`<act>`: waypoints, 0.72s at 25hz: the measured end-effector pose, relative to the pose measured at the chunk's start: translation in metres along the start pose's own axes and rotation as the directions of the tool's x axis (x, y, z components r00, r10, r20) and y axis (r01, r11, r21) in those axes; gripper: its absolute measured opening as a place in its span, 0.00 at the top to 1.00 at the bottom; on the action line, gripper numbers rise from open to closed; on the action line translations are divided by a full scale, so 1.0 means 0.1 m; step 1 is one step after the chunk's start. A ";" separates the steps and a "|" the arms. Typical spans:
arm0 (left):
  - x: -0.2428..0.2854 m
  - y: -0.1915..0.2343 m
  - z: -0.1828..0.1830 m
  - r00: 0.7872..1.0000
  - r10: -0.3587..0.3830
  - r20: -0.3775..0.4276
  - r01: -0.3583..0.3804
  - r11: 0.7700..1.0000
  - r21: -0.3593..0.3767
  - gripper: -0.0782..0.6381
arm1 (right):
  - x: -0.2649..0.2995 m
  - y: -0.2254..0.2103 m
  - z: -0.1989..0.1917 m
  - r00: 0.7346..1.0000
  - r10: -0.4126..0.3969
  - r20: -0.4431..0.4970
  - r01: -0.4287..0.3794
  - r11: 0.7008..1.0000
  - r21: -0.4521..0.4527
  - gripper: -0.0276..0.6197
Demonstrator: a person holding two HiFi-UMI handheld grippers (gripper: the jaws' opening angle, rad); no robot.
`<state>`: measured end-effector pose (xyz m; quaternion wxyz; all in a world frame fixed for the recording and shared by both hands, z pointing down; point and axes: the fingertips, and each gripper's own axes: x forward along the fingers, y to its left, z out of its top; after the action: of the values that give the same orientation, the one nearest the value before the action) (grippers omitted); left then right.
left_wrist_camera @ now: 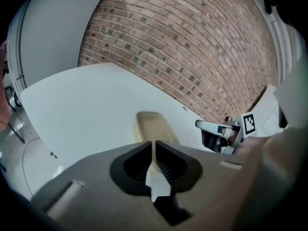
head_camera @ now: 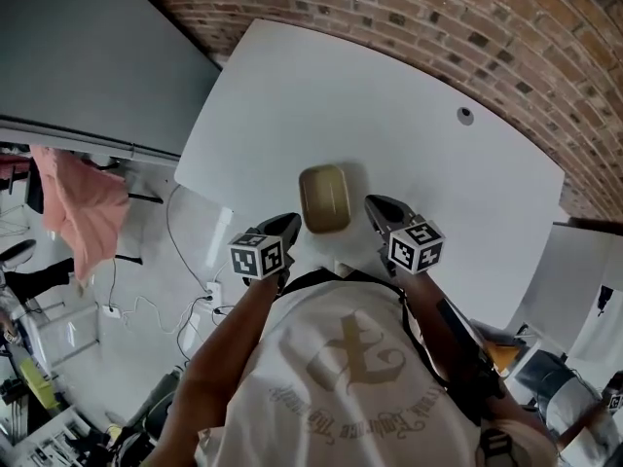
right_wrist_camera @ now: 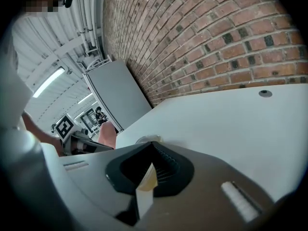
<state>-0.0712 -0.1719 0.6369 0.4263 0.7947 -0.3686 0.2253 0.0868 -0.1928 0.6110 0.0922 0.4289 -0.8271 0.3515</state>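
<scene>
A shallow tan tray lies flat on the white surface, close to its near edge and so within reach of both arms. The left tongs flank it at its 8 o'clock and the right tongs at its 4 o'clock. Each pair is pressed together on nothing, just beside the tray.

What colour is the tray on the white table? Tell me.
Plain tan, no pattern; the tray shows best in the head view.

The left claw, jaws together, faces a tan tray.
</scene>
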 end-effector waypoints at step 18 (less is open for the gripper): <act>0.43 0.26 -0.05 0.987 0.019 -0.157 -0.060 0.963 -0.261 0.74 | 0.12 -0.43 -0.06 1.000 0.011 -0.017 -0.009 0.994 0.113 0.95</act>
<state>-0.0644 -0.1942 0.6814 0.5512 0.7033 -0.3777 0.2426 0.1116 -0.2127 0.6425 0.0732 0.4262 -0.8071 0.4020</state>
